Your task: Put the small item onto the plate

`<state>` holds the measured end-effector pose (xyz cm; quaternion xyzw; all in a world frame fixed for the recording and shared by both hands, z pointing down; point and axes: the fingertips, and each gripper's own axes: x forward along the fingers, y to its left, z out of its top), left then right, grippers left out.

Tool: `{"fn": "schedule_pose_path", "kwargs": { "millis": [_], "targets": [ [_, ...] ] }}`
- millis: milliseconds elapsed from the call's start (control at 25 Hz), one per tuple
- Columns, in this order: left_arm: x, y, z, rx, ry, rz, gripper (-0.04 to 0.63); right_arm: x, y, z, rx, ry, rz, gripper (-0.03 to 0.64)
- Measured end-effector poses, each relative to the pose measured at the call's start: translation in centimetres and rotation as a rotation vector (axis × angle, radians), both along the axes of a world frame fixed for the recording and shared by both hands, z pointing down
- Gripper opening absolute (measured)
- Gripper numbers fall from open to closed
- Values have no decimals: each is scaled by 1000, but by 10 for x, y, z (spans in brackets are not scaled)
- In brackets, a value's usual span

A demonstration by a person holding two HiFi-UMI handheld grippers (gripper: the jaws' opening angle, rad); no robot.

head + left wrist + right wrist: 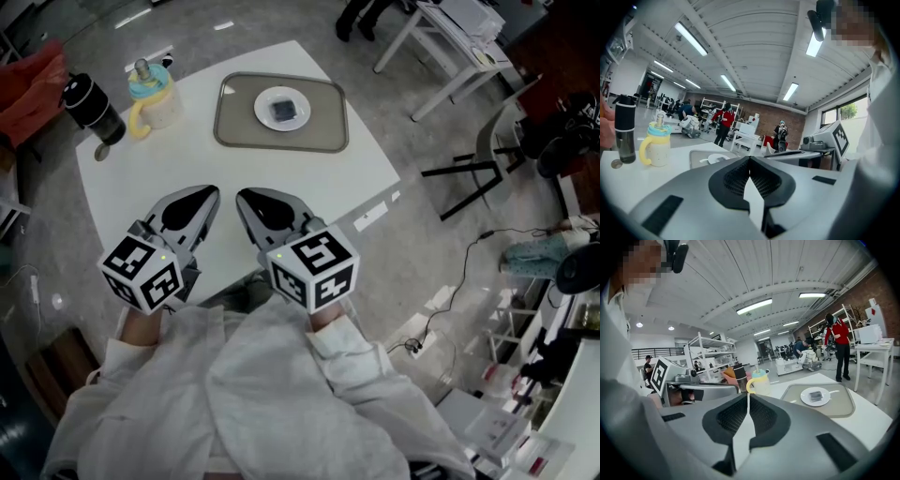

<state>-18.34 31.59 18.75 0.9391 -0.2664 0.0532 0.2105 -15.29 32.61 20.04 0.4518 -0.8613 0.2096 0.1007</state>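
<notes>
- Table (319, 178) is white, with tray (234, 129), cup (155, 98), bottle (92, 108).
- Item (283, 110) lies on plate (262, 101).
- Left gripper (210, 193), right gripper (243, 196): closed, holding nothing.
- Floor (422, 244) is grey.

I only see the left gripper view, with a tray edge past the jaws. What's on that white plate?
Observer: A small dark item lies on the plate, in the tray.
Visitor: Is the other gripper holding something?
Observer: No. The right gripper is shut and empty.
Visitor: How near the tray are both?
Observer: In the head view, it and the left gripper hover at the table's near edge, well short of the tray.
</notes>
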Motion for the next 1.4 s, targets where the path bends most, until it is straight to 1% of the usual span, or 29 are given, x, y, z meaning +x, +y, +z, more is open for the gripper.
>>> {"fn": "schedule_pose_path", "kwargs": {
  "millis": [120, 240, 360, 600, 840, 1160, 1400],
  "targets": [
    [6, 4, 2, -12, -7, -13, 9, 7, 0, 0, -4, 6, -9, 25],
    [9, 8, 9, -24, -35, -23, 11, 11, 1, -2, 10, 13, -7, 21],
    [10, 11, 11, -7, -66, -30, 9, 9, 2, -3, 37, 40, -14, 20],
    [8, 8, 11, 10, -81, -40, 9, 5, 3, -9, 99, 44, -17, 18],
    [7, 6, 14, -4, -87, -57, 9, 5, -1, -12, 126, 71, -14, 15],
    [7, 3, 18, -23, -76, -55, 9, 1, -2, -7, 112, 95, -18, 15],
    [9, 5, 19, -40, -63, -43, 9, 3, -1, 2, 64, 100, 0, 15]
  ]
}}
